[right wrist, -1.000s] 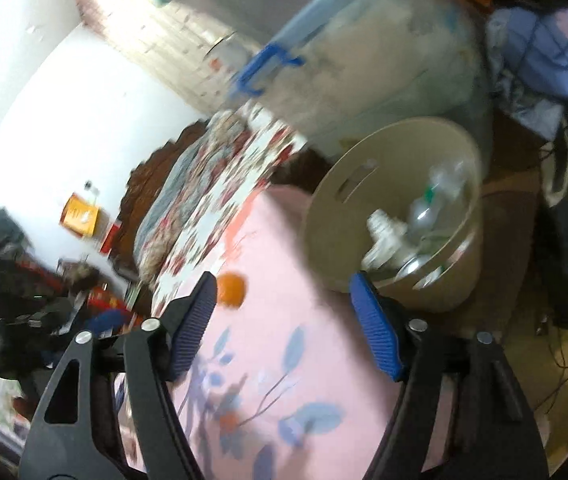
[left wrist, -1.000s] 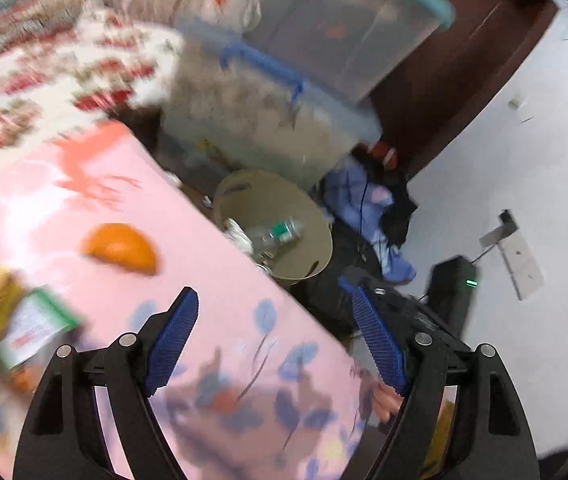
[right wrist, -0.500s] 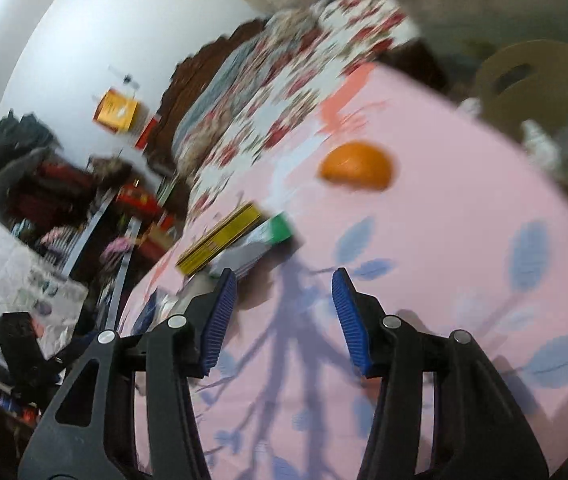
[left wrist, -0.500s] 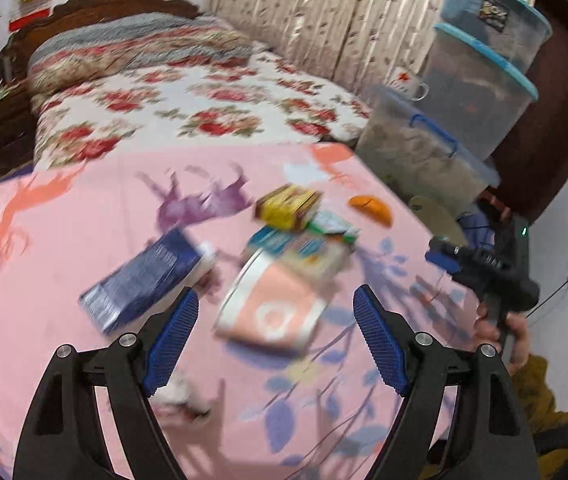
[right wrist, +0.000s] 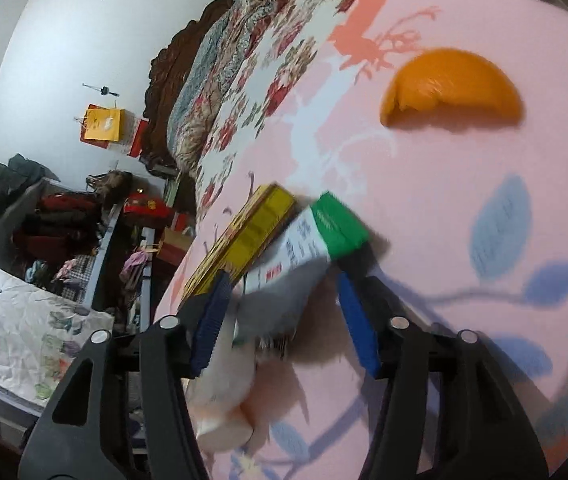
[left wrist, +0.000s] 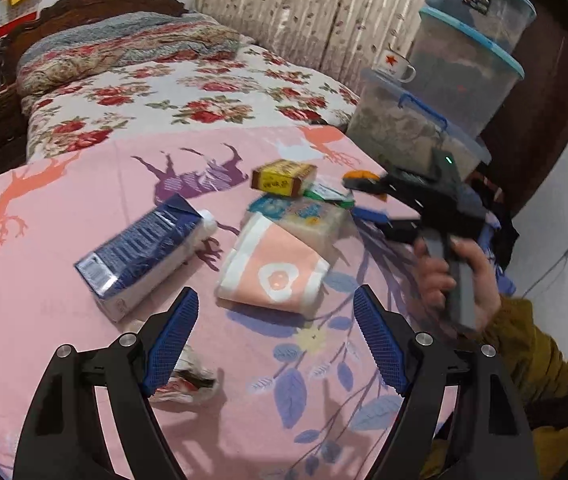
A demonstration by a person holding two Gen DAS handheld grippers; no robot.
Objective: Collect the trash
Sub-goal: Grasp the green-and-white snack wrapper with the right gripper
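Trash lies on the pink bed cover (left wrist: 63, 208): a blue carton (left wrist: 139, 248), a pink-and-white pack (left wrist: 275, 272), a clear bag (left wrist: 308, 216), a yellow box (left wrist: 284, 176), a green-and-white box (left wrist: 330, 194), an orange peel (left wrist: 360, 176) and a crumpled wrapper (left wrist: 187, 376). My left gripper (left wrist: 275, 344) is open above the cover, just in front of the pink pack. My right gripper (right wrist: 284, 316) is open, its jaws around the near end of the green-and-white box (right wrist: 308, 240), beside the yellow box (right wrist: 243, 240). The orange peel (right wrist: 452, 88) lies beyond.
Stacked clear storage bins (left wrist: 456, 80) with a white mug (left wrist: 396, 68) stand at the bed's right. A floral quilt (left wrist: 187, 92) and headboard lie beyond the pink cover. Shelves with clothes (right wrist: 63, 232) stand at the left of the right wrist view.
Both grippers swung away from the tan bin beside the bed toward the trash on the pink cover. My right gripper narrowed and moved up to the green-and-white box.
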